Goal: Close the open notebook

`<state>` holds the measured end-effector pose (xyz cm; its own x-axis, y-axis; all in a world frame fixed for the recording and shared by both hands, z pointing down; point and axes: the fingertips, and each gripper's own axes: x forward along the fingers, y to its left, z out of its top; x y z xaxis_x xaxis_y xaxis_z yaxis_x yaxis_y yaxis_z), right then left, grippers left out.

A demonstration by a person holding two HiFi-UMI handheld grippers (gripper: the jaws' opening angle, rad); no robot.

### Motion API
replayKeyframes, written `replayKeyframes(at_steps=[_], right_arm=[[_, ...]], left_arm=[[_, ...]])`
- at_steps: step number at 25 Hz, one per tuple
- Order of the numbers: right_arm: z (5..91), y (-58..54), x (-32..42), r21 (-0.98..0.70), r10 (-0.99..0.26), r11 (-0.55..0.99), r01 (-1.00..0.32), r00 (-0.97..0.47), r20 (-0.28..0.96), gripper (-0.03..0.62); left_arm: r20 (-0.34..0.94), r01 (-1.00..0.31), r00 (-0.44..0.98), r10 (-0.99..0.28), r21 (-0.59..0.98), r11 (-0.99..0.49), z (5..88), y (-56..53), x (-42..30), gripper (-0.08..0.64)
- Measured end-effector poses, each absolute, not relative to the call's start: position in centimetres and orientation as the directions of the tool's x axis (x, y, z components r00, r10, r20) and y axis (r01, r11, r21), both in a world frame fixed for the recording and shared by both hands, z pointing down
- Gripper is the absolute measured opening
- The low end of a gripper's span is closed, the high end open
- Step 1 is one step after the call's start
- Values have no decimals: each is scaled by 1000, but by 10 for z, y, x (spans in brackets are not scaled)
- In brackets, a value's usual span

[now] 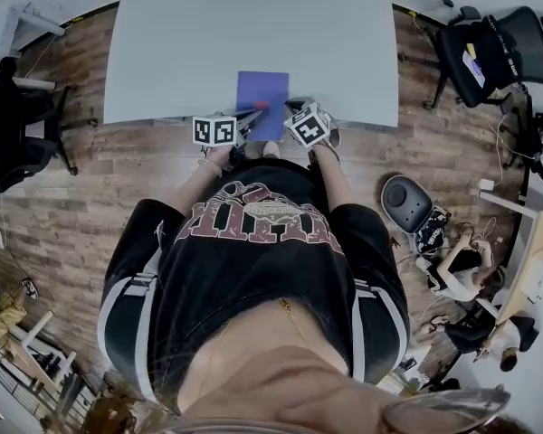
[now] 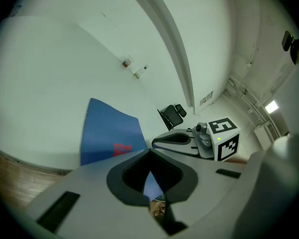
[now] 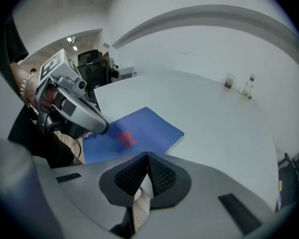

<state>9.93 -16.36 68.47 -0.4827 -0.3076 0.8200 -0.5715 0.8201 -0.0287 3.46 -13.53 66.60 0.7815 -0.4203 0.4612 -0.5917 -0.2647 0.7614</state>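
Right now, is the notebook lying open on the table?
No: the blue notebook lies flat on the table with only its closed cover showing and no pages spread.

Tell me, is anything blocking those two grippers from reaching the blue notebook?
Nothing visible. The blue notebook lies flat near the edge of the table, apparently closed. The left gripper and right gripper hover at its near side, jaws together and empty.

Right claw [image 3: 147,156]: jaws together, nothing between.
Notebook [image 3: 142,131]: blue, closed, flat on tabletop [image 3: 209,113], 12 o'clock.
Left claw [image 3: 102,128]: 10 o'clock, at notebook's edge.
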Motion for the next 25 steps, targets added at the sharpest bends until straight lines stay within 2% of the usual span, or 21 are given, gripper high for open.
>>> replayKeyframes(at_steps=[5, 15, 19, 25], right_arm=[[661, -171, 81, -1, -345, 836, -549, -527, 777, 18], [589, -204, 65, 60, -502, 792, -608, -592, 631, 18], [564, -203, 61, 128, -532, 796, -591, -584, 613, 18], [528, -208, 61, 114, -575, 770, -627, -606, 551, 18]], left_arm=[[442, -606, 767, -464, 736, -300, 648, -142, 29, 48], [377, -622, 749, -545, 682, -384, 595, -163, 15, 48], [389, -657, 734, -557, 615, -437, 576, -167, 12, 48], [393, -682, 726, -564, 514, -520, 545, -175, 21, 48]])
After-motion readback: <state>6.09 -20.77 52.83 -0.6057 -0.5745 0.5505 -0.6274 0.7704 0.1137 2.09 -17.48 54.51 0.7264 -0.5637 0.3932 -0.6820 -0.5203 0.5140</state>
